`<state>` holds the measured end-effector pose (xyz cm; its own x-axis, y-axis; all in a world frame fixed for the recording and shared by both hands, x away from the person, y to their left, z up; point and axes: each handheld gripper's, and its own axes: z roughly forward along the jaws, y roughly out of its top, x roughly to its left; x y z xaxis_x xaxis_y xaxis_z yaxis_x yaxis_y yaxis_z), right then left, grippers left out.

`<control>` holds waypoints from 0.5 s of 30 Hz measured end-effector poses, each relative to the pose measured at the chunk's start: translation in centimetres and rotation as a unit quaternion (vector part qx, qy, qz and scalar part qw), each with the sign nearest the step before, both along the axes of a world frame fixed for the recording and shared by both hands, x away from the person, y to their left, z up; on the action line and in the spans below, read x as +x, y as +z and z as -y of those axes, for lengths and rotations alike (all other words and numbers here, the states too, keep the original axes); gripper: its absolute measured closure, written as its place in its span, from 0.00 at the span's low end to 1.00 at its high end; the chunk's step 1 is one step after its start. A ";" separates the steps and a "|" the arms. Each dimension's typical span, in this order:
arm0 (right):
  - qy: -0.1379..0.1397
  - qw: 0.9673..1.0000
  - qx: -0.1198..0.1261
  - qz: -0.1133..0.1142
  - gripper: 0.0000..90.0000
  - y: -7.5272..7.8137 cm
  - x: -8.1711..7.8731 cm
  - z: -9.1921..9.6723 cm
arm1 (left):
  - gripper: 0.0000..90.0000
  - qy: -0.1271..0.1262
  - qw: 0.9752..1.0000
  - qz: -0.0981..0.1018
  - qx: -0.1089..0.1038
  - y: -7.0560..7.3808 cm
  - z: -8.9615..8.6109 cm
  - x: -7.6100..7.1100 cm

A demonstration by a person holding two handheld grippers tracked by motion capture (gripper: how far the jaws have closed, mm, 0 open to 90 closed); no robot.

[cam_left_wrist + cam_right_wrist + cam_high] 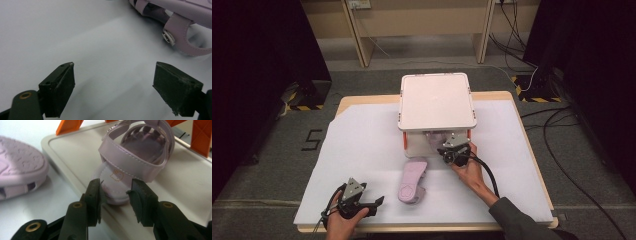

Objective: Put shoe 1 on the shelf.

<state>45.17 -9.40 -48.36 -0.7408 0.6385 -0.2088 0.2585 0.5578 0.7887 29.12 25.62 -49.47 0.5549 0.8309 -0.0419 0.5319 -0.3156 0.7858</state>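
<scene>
A pink strapped sandal (135,162) stands upright on the lower tray (180,185) of a small two-level rack (437,100). My right gripper (115,195) is at its heel, pads pressed on both sides; in the high view this gripper (449,145) reaches under the rack's white top. A second pink sandal (412,180) lies sole-up on the white table cover in front of the rack, also at the left of the right gripper view (17,162). My left gripper (379,202) rests low at the front left, jaws wide with nothing between them (113,87); that sandal's strap (180,27) is beyond its right jaw.
The rack has orange corner posts (67,126) and a white top shelf covering most of the lower tray. A white sheet (362,150) covers the wooden table. Cables (562,150) run across the floor at the right, and wooden furniture legs (362,40) stand behind the table.
</scene>
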 end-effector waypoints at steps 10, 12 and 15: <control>0.006 1.000 0.029 -0.012 0.67 0.0 0.9 -1.6 | 0.19 -0.001 1.000 0.000 0.000 0.0 0.0 0.0; 0.018 0.999 0.038 -0.015 0.66 0.0 1.0 -1.7 | 0.19 -0.001 1.000 0.000 0.000 0.0 0.0 0.0; 0.017 0.999 0.032 -0.016 0.63 0.0 0.8 -1.9 | 0.19 -0.002 1.000 0.002 -0.001 0.0 0.0 0.0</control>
<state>46.02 -7.53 -48.35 -0.7673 0.6246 -0.1449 0.2660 0.5157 0.8144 29.11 25.58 -49.43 0.5590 0.8281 -0.0408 0.5270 -0.3169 0.7885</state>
